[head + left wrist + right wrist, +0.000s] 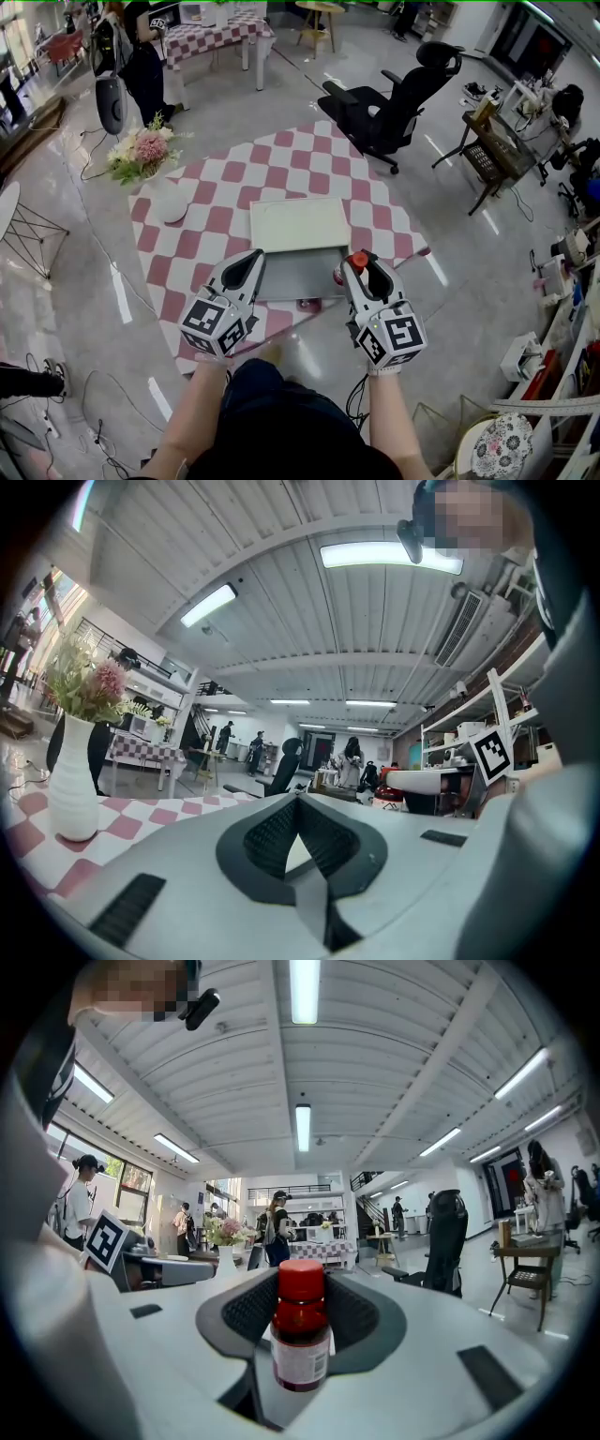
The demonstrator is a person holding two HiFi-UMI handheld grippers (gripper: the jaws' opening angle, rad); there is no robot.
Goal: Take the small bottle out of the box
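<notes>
The small bottle (301, 1335) is dark red with a red cap and a white label. It stands upright between the pads of my right gripper (300, 1283), which is shut on it. From the head view the bottle's cap (358, 260) shows at the tip of the right gripper (359, 269), just off the right front corner of the box (298, 274). The box is a shallow grey tray with its white lid (300, 223) laid back behind it. My left gripper (249, 266) hovers at the box's left front corner, jaws closed to a point and empty (298, 803).
The box rests on a table with a pink and white checked cloth (216, 220). A white vase of flowers (167, 192) stands at the table's left. A small red thing (307, 303) lies by the box's front edge. A black office chair (394, 98) stands beyond the table.
</notes>
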